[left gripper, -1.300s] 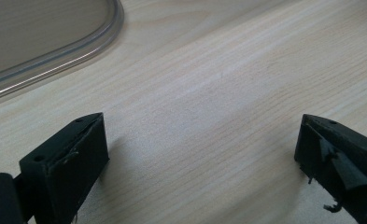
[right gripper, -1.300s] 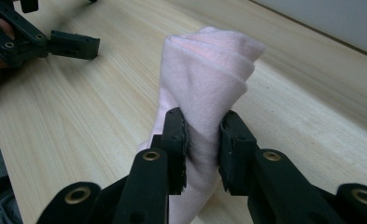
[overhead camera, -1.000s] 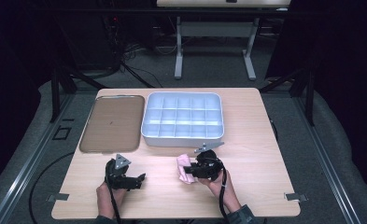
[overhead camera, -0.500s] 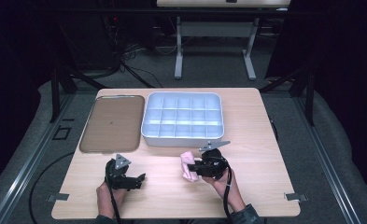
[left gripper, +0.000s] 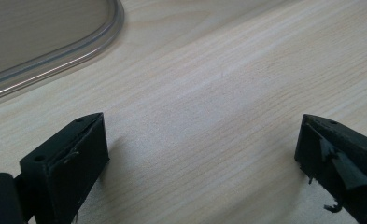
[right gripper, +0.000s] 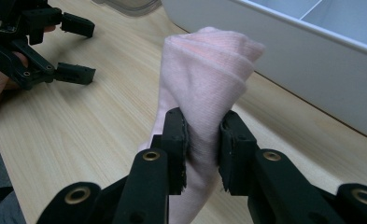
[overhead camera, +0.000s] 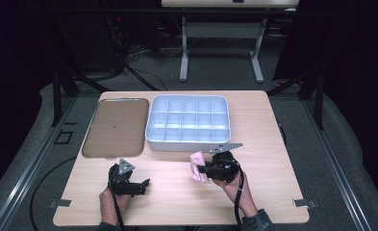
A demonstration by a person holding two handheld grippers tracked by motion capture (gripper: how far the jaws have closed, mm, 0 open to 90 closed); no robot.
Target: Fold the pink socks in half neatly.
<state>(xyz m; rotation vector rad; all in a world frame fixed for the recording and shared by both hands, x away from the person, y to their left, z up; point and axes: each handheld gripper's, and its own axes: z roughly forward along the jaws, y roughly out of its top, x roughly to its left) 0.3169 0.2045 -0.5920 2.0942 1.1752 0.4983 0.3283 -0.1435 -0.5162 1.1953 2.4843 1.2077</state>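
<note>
While the pink folded cloth (right gripper: 204,70) is already pinched and lifted, none of the sorting looks done yet: every compartment I can see in the white divided organizer tray (overhead camera: 188,120) looks bare, and the brown lid (overhead camera: 114,126) lies flat just to its left. So I'd call this early days. Grab is made, and the drop into a compartment would be what's left, if that's where it's headed.

Right gripper (right gripper: 203,140) has its jaws clamped nearly together on the middle of the cloth, fabric bunched between the pads and fanning out above them, with a tail hanging down below. In the high view the cloth (overhead camera: 198,166) sits just in front of the tray's near wall, close to it but not over it, near the table (overhead camera: 273,192) surface.

Left gripper (left gripper: 200,149) is spread wide, holding nothing, with bare wood between the jaws. It sits low over the table, near the lid's corner, well apart from the cloth.
</note>
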